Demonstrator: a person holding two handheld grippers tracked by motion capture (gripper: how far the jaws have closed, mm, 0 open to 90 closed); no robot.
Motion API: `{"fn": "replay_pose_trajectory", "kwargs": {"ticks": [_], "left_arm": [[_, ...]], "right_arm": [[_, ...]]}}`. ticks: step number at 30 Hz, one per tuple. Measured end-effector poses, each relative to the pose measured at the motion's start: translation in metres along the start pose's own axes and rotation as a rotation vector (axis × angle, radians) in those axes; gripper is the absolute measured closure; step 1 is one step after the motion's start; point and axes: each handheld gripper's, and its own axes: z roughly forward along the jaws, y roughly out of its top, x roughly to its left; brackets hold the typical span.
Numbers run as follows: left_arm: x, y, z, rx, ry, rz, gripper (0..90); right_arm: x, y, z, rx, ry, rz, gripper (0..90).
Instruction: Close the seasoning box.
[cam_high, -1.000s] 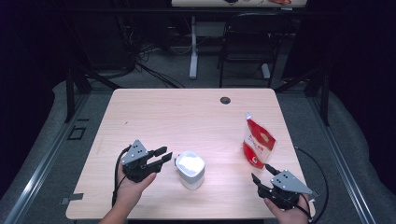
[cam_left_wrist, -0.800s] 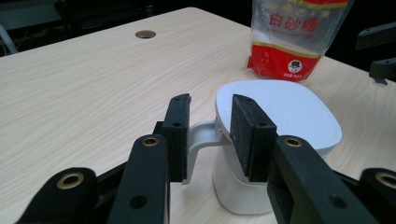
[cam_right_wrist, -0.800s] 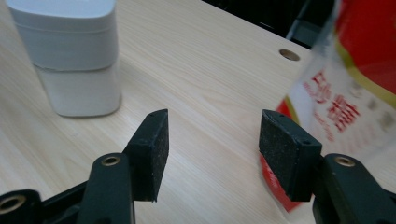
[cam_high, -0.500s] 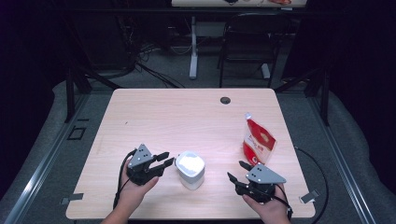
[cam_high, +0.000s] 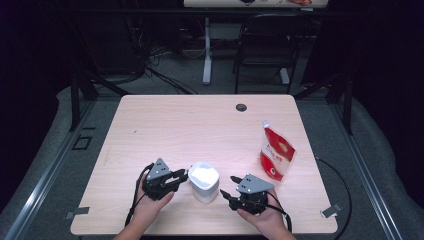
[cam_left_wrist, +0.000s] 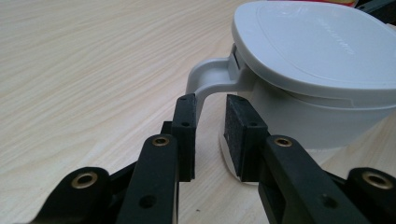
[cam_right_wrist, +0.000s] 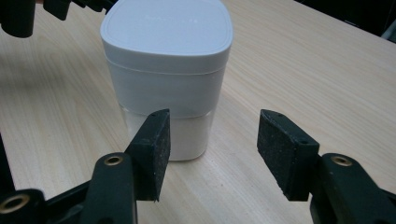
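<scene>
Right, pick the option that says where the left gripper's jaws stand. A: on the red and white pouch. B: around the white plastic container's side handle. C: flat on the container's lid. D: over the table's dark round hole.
B: in the left gripper view, the left gripper straddles the white plastic container's side handle.

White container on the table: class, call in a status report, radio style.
Left claw closing around the white container's handle, not yet pinching. Right claw open, short of the white container. Red pouch stands clear to the right.
</scene>
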Motion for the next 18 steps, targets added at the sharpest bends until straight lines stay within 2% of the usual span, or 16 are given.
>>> {"fn": "replay_pose_trajectory", "kwargs": {"ticks": [10,12,15,18], "left_arm": [[-0.002,0.005,0.014,0.005,-0.004,-0.015,76.5],[-0.001,0.006,0.017,0.007,0.006,-0.009,79.2],[0.002,0.008,0.021,0.005,-0.001,-0.027,79.5],[0.004,0.011,0.023,0.007,0.003,-0.022,79.6]], "right_arm": [[0.006,0.001,0.016,0.014,0.035,-0.004,45.5],[0.008,0.001,0.018,0.022,0.04,-0.009,45.7],[0.009,0.001,0.02,0.026,0.048,-0.013,45.7],[0.012,0.001,0.023,0.031,0.062,-0.022,45.6]]}}
